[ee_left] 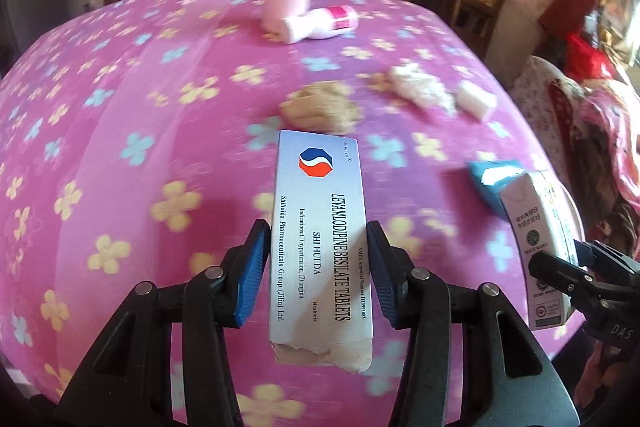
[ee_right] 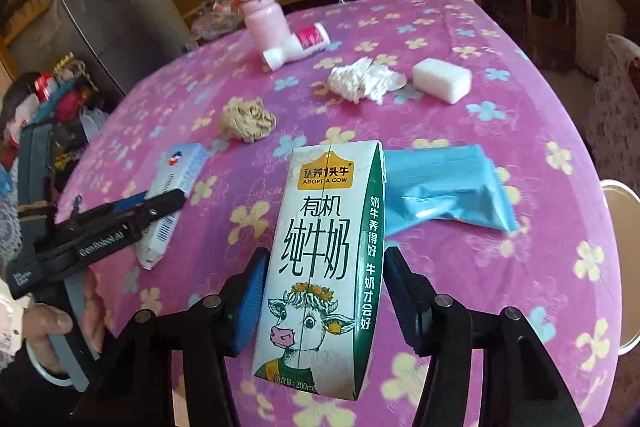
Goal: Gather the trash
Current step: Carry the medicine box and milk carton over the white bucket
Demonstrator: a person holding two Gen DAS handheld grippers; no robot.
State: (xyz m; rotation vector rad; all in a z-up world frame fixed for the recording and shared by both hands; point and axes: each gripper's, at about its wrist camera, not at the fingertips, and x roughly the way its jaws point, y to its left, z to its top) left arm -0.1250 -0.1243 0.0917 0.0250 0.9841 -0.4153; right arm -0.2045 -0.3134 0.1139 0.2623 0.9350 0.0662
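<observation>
Left hand-held gripper (ee_left: 318,259) clamps a tablet box (ee_left: 320,227) lengthwise, held above the pink flowered worktop (ee_left: 120,147). Right hand-held gripper (ee_right: 322,291) grips a milk carton (ee_right: 324,259), also lifted. Left on the worktop: brown paper wad (ee_right: 246,119), white tissue wad (ee_right: 362,79), blue wrapper (ee_right: 444,195), white block (ee_right: 442,81), tipped bottle (ee_right: 298,45) beside pink flask (ee_right: 262,19).

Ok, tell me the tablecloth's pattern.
Pink tablecloth with yellow and blue flowers, clearest in the right wrist view.
</observation>
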